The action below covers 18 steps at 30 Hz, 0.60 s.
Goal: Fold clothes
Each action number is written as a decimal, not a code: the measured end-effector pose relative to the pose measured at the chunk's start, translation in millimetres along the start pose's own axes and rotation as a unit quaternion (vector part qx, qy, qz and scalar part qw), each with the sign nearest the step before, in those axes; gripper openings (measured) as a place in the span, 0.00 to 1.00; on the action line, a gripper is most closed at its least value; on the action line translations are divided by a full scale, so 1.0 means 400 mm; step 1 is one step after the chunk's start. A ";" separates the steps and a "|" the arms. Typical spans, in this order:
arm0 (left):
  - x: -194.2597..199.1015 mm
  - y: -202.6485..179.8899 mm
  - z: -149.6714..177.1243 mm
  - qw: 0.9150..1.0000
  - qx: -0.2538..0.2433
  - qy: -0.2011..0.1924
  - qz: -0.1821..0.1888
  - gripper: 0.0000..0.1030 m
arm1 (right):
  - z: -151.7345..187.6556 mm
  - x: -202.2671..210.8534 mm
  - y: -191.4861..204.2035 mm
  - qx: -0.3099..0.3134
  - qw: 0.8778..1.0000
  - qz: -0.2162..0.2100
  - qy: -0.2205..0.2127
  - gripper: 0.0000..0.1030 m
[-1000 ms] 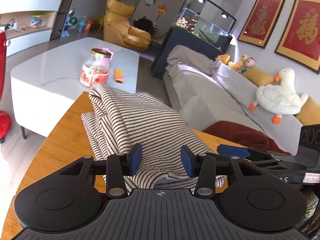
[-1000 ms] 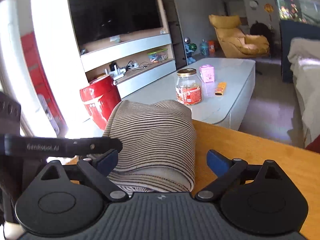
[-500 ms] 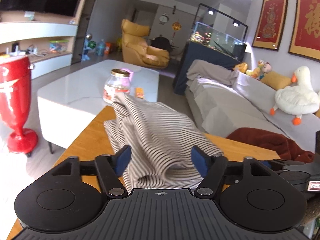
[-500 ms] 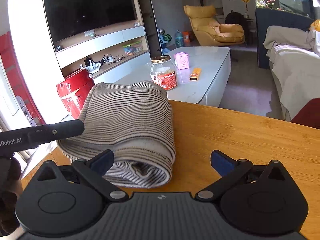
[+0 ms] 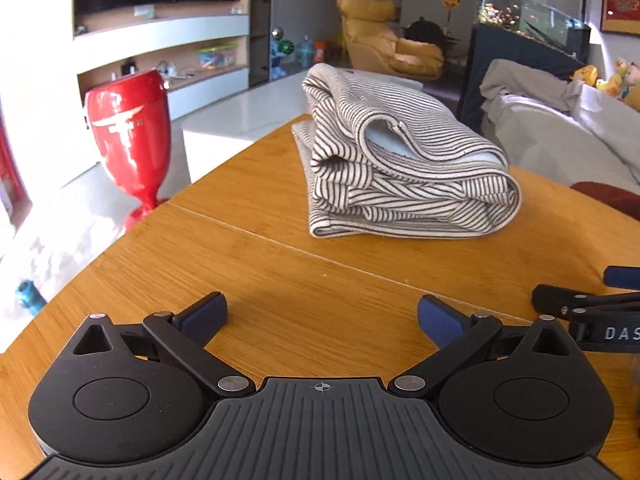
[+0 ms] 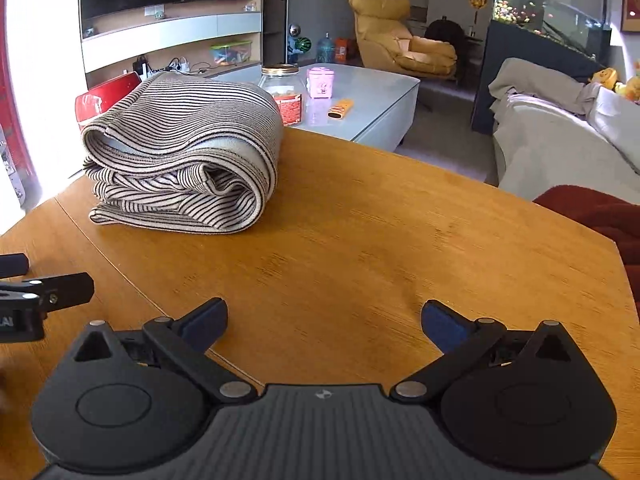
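A black-and-white striped garment point(image 5: 400, 168) lies folded into a thick bundle on the far part of the wooden table point(image 5: 280, 280). In the right wrist view the same garment point(image 6: 188, 156) sits at the far left of the table point(image 6: 380, 240). My left gripper point(image 5: 322, 316) hovers over bare wood well short of the bundle, its jaws still opening, nothing between them. My right gripper point(image 6: 324, 320) is open over bare wood, to the right of the bundle and apart from it. Each gripper's tip shows at the edge of the other's view.
A red vase-shaped stand point(image 5: 132, 140) is on the floor left of the table. Behind the table is a white coffee table point(image 6: 372, 108) with a jar point(image 6: 286, 92), a pink box point(image 6: 320, 84) and an orange item. A covered sofa point(image 6: 560, 136) and dark red cloth point(image 6: 592, 216) lie right.
Both grippers let go of the striped bundle and drew back toward the near side of the table. The left jaws spread from narrow to wide. The garment now rests alone.
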<state>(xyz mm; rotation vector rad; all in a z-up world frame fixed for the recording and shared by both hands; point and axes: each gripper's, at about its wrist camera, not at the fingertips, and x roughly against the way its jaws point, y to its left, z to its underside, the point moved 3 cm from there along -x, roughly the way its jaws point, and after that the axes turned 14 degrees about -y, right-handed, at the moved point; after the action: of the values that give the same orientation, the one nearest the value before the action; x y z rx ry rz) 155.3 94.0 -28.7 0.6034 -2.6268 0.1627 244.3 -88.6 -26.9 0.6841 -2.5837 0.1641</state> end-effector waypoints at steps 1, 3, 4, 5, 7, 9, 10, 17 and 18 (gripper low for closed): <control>-0.002 -0.010 0.000 1.000 -0.003 -0.001 -0.004 1.00 | 0.002 -0.001 -0.005 0.000 1.000 0.002 -0.004 1.00; -0.006 -0.030 -0.002 1.000 -0.011 -0.002 -0.005 1.00 | 0.004 -0.004 -0.013 -0.001 1.000 0.004 -0.013 1.00; -0.010 -0.037 -0.004 1.000 -0.012 -0.001 -0.003 1.00 | 0.001 -0.009 -0.013 -0.001 1.000 0.003 -0.013 1.00; -0.016 -0.041 -0.007 1.000 -0.011 -0.001 -0.004 1.00 | -0.002 -0.014 -0.013 0.000 1.000 0.003 -0.013 1.00; -0.020 -0.046 -0.011 1.000 -0.007 -0.001 -0.009 1.00 | -0.007 -0.025 -0.013 0.001 1.000 -0.001 -0.013 1.00; -0.020 -0.048 -0.012 1.000 -0.007 -0.001 -0.009 1.00 | -0.006 -0.026 -0.014 0.001 1.000 -0.002 -0.013 1.00; -0.021 -0.048 -0.012 1.000 -0.007 -0.001 -0.009 1.00 | -0.006 -0.025 -0.014 0.001 1.000 -0.002 -0.013 1.00; -0.027 -0.048 -0.015 1.000 -0.007 0.000 -0.009 1.00 | -0.007 -0.029 -0.014 0.001 1.000 -0.002 -0.013 1.00; -0.027 -0.048 -0.016 1.000 -0.007 0.000 -0.009 1.00 | -0.008 -0.030 -0.015 0.001 1.000 -0.002 -0.013 1.00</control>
<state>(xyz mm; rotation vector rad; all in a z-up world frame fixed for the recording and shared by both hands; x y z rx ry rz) 175.0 82.3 -27.6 0.6216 -2.6202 0.1394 257.8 -87.6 -29.7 0.6961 -2.6074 0.1570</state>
